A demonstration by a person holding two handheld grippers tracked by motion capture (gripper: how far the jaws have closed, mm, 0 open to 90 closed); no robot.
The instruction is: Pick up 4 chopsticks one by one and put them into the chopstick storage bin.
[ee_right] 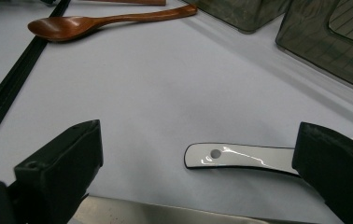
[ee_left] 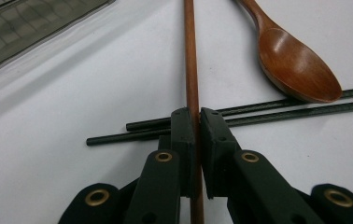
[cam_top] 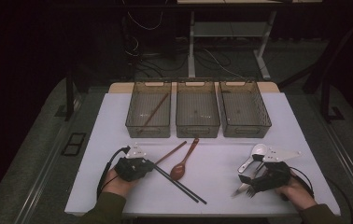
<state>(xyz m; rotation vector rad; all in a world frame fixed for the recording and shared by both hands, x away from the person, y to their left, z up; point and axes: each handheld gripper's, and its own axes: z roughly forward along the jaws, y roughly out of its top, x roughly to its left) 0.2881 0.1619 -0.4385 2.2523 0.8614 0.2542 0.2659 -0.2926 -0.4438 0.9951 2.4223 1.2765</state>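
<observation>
The left hand-held gripper (ee_left: 196, 122) is clamped tight on a brown wooden chopstick (ee_left: 191, 60), which is pinched between the two pads near one end, down by the near-left part of the tabletop (cam_top: 221, 186). The stick is crossed over a pair of black chopsticks (ee_left: 268, 112) that are laid flat, running out toward the near edge. A wooden spoon (cam_top: 184, 163) is found just beside them, roughly mid-tabletop, its bowl resting right against the black pair. A second brown chopstick (cam_top: 155, 111) is seen lying slanted in the left of three clear bins (cam_top: 198, 128) lined up along the far edge.

Over at the near-right corner, the right hand-held gripper (ee_right: 198, 172) is held with its jaws wide apart, nothing gripped. A white spoon (ee_right: 242, 156) with a dark rim is laid between them, and something silvery is glimpsed at the bottom of the right gripper view, too cut off to be made out.
</observation>
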